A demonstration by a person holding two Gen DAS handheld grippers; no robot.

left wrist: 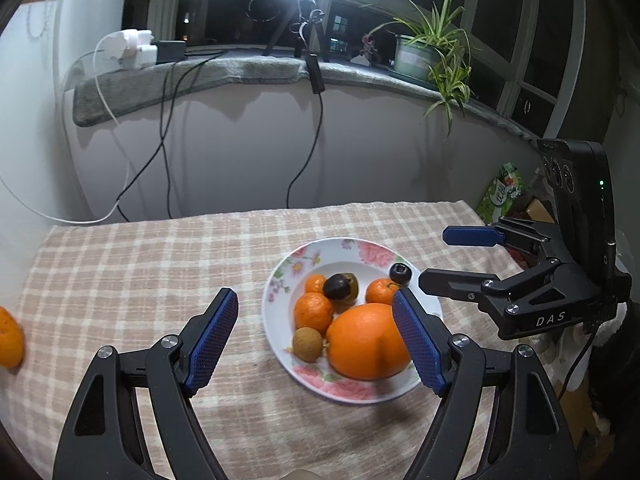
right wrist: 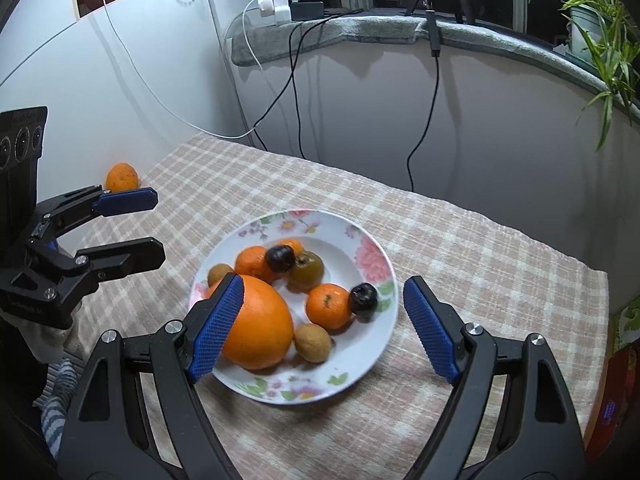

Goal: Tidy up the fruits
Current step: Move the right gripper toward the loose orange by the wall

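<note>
Tabletop (left wrist: 140, 264): under a pink-and-cream checked cloth; everything you are sorting sits on it.
Plate (right wrist: 360, 240): white with a flowered rim, at the middle of the cloth, with nearly all the fruit on it.
Left tongs (left wrist: 316, 340): yours, released and empty, hovering over the near edge of the plate with the jaws spread wide; the right pad stands in front of the big orange in that view.
Right tongs (right wrist: 324, 328): also released, nothing gripped, poised above the plate from the other side.
Big orange (left wrist: 366, 344): the largest fruit, on the near side of the plate.
Stray orange fruit (right wrist: 122, 177): off the plate, alone at the far left edge of the cloth by the wall, well apart from the rest.
Mandarins (right wrist: 328, 306): three on the plate, beside and behind the big orange.
Brown fruits (right wrist: 313, 342): two small round ones by the big orange, and a greenish-brown one mid-plate.
Dark fruits (right wrist: 363, 297): two small, near-black; one touches a mandarin.
</note>
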